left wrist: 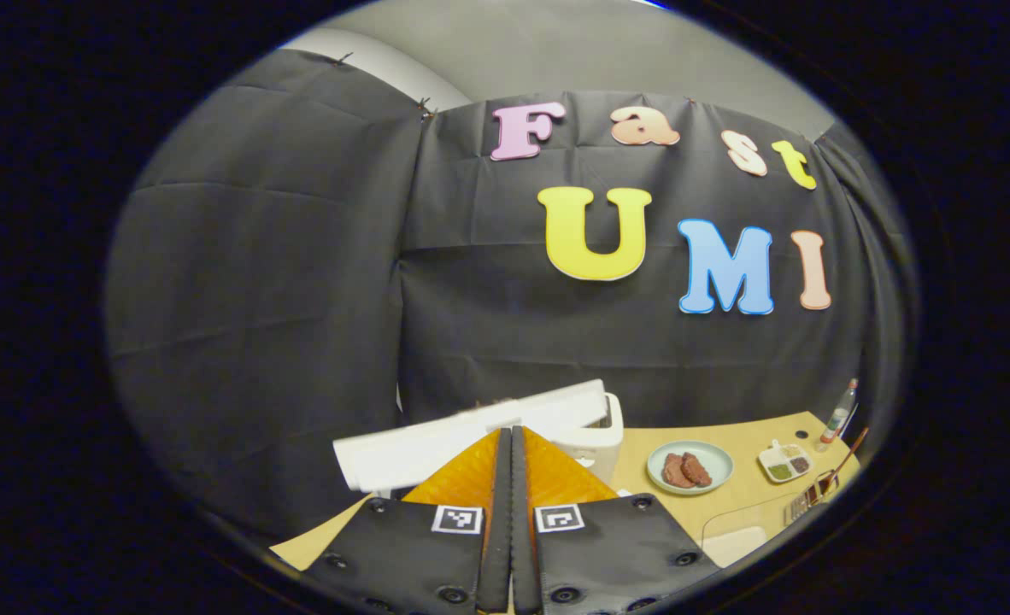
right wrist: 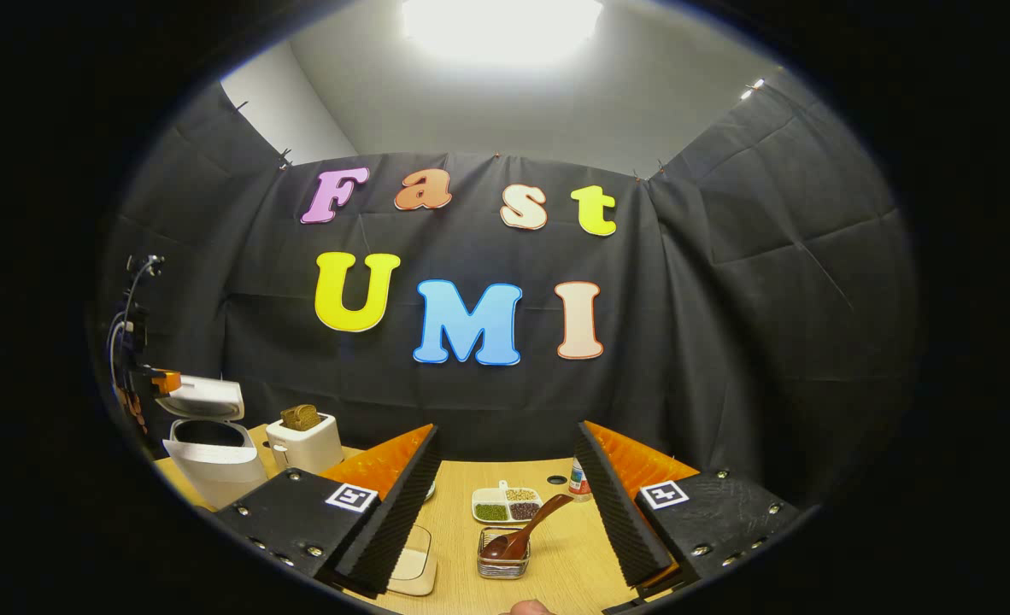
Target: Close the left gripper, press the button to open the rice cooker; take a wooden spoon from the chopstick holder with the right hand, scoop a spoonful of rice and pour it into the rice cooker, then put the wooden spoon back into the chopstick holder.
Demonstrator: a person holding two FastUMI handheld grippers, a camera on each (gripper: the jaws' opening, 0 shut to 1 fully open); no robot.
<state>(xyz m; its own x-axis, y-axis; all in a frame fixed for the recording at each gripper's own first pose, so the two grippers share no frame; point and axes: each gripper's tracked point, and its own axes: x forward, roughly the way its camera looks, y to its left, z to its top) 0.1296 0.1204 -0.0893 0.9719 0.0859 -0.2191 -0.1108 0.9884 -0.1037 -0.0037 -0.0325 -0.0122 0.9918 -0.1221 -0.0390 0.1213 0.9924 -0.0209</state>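
Observation:
The white rice cooker (right wrist: 206, 457) stands open at the table's left end, its lid (right wrist: 203, 395) raised. In the left gripper view that lid (left wrist: 462, 437) lies just past my left gripper (left wrist: 511, 437), whose fingers are pressed together with nothing between them. In the right gripper view the left gripper (right wrist: 148, 382) hovers at the lid's left edge. The wooden spoon (right wrist: 529, 530) leans in a small mesh chopstick holder (right wrist: 502, 559), bowl down and handle pointing up to the right. My right gripper (right wrist: 509, 512) is open, above and around the spoon without touching it.
A white toaster (right wrist: 304, 442) with bread stands right of the cooker. A divided dish of grains (right wrist: 507, 504) and a small bottle (right wrist: 580, 481) sit behind the holder. A clear square container (right wrist: 411, 564) lies left of it. A plate of brown food (left wrist: 689, 467) is mid-table.

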